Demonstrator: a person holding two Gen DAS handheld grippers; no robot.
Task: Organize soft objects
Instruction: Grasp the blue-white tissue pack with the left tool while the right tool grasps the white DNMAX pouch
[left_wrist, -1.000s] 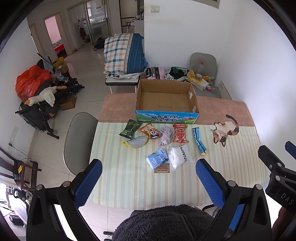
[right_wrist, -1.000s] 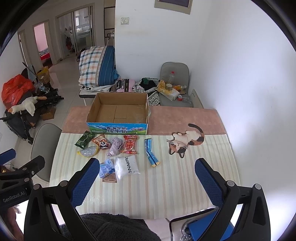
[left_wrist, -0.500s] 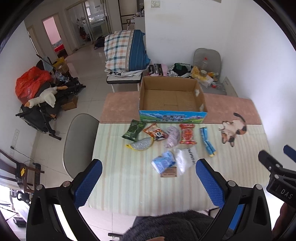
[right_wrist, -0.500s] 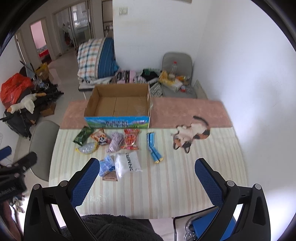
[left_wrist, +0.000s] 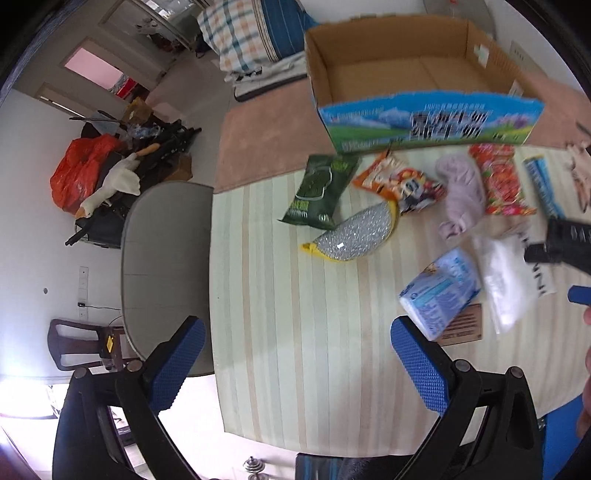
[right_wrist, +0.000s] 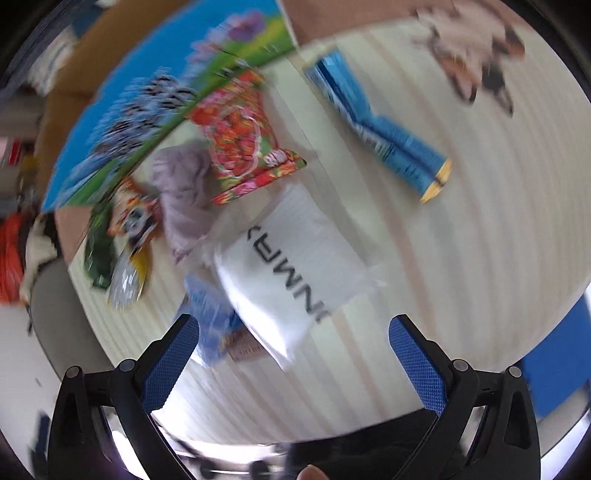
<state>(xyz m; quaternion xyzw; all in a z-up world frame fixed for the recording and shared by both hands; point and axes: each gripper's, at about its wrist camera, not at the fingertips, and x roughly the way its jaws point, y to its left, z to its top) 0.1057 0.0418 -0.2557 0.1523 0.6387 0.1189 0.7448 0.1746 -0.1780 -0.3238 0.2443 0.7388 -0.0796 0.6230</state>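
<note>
the cardboard box (left_wrist: 417, 81) stands at the far side of the counter (left_wrist: 295, 332), open side up. just in front of it lies a row of soft things: the leaf-print packet (left_wrist: 319, 190) farthest left, then the snack bag (left_wrist: 397, 181), the cloth bundle (left_wrist: 461, 192), the sweets packet (left_wrist: 502, 181) and the long sachet (left_wrist: 543, 184) to the right. the mesh pouch (left_wrist: 354, 236) lies nearer, below the leaf-print packet and touching the snack bag. nearer still, the tissue pack (left_wrist: 441, 291) lies on a small card (left_wrist: 463, 326), with the clear bag (right_wrist: 295, 266) just right of it. a chair (left_wrist: 166, 273) stands left of the counter.
</note>
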